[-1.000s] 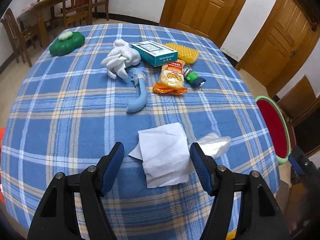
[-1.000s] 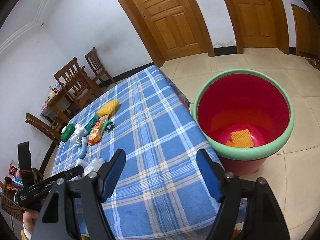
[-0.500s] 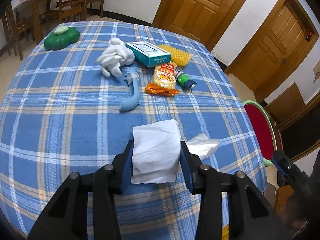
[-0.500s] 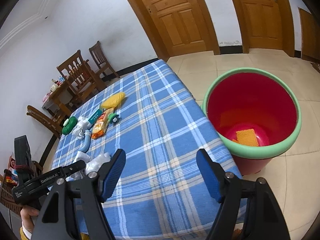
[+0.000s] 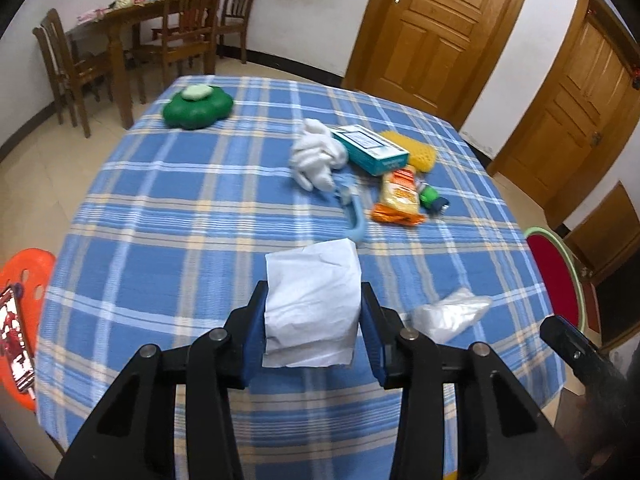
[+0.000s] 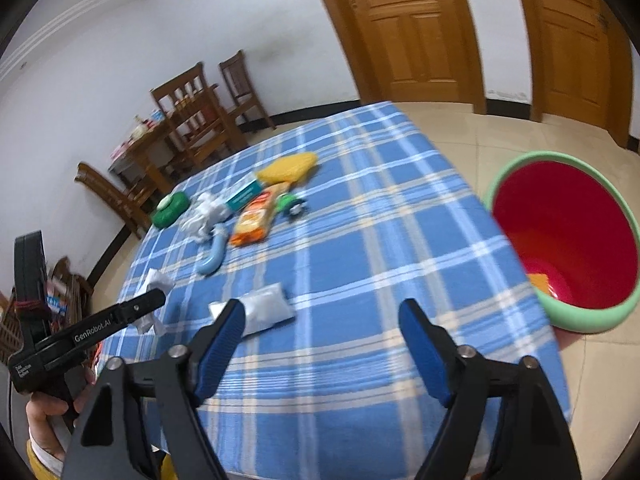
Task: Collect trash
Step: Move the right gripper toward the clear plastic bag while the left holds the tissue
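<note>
My left gripper (image 5: 313, 288) is shut on a white tissue (image 5: 312, 264), which hangs between the blue pads just above the blue plaid tablecloth (image 5: 160, 208). A crumpled clear plastic bag (image 5: 452, 316) lies on the cloth to its right. In the right wrist view that bag (image 6: 266, 308) sits beside the left fingertip of my right gripper (image 6: 322, 307), whose jaws are opening with nothing between them. The red bin with a green rim (image 6: 516, 168) stands on the floor off the table's right edge, with an orange wrapper (image 6: 540, 282) inside.
Farther back on the table lie an orange snack packet (image 5: 400, 196), a teal box (image 5: 370, 150), a yellow sponge (image 5: 416, 152), a white glove (image 5: 316, 156), a blue curved handle (image 5: 354, 216) and a green flower-shaped box (image 5: 198, 110). An orange stool (image 5: 24, 280) stands left; wooden chairs (image 5: 188, 20) behind.
The left gripper closed on the tissue and lifted it off the cloth. The right gripper swung left from the bin over the table, and its jaws widened.
</note>
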Action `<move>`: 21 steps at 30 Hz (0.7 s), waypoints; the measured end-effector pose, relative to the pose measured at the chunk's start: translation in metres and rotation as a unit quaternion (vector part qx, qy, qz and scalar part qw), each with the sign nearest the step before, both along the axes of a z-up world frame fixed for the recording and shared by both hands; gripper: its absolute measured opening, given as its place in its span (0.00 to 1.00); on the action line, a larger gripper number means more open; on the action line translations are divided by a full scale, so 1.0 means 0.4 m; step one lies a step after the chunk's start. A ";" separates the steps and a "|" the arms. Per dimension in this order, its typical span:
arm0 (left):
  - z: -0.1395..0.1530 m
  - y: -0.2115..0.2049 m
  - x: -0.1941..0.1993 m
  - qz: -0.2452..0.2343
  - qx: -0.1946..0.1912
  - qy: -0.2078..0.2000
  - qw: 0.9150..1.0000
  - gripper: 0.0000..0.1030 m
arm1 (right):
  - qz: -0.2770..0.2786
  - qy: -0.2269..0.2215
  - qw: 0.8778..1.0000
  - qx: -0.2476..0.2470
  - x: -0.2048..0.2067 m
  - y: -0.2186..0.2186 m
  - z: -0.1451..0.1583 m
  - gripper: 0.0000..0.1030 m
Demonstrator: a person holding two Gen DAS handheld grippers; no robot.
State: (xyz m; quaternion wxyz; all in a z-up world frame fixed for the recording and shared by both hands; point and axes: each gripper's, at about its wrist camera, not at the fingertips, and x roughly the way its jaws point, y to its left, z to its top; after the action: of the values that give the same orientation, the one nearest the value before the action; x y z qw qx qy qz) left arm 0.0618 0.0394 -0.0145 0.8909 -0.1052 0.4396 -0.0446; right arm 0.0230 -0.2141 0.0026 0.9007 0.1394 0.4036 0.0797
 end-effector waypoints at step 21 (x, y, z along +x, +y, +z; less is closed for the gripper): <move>-0.024 0.104 -0.016 0.041 -0.004 0.000 0.999 0.42 | 0.079 0.042 0.992 -0.089 0.088 0.205 -0.090 0.97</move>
State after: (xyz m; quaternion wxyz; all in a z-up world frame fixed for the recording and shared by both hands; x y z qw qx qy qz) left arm 0.0555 0.0809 -0.0243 0.8915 -0.1268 0.4348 -0.0095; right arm 0.0583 -0.1320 -0.0335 0.8825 0.0294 0.4567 0.1086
